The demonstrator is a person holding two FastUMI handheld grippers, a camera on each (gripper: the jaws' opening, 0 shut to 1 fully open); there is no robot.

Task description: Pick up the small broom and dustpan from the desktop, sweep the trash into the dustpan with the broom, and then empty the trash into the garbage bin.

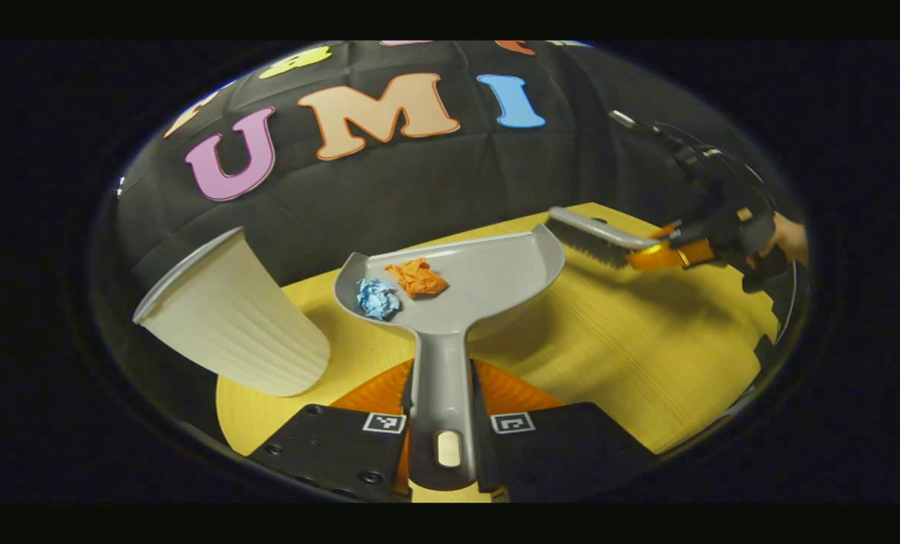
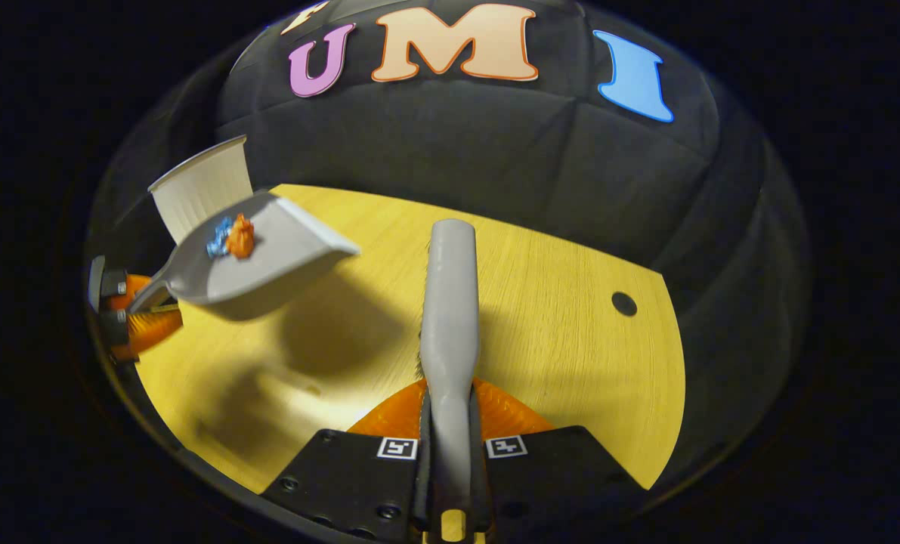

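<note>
2 crumpled paper balls, a blue one [image 1: 378, 298] and an orange one [image 1: 416, 276], lie in the grey dustpan [image 1: 480, 283], which is raised above the yellow bench [image 1: 646, 340]. The left claw [image 1: 440, 423] pinches the dustpan's handle between both fingers. Just beside the pan, to its left in the left gripper view, stands the white ribbed garbage bin [image 1: 234, 317]. The right claw [image 2: 450, 446] is pressed onto the handle of the small broom [image 2: 450, 302], held over the bench; from the left gripper view its dark bristles [image 1: 589, 245] hang near the pan's far corner.
</note>
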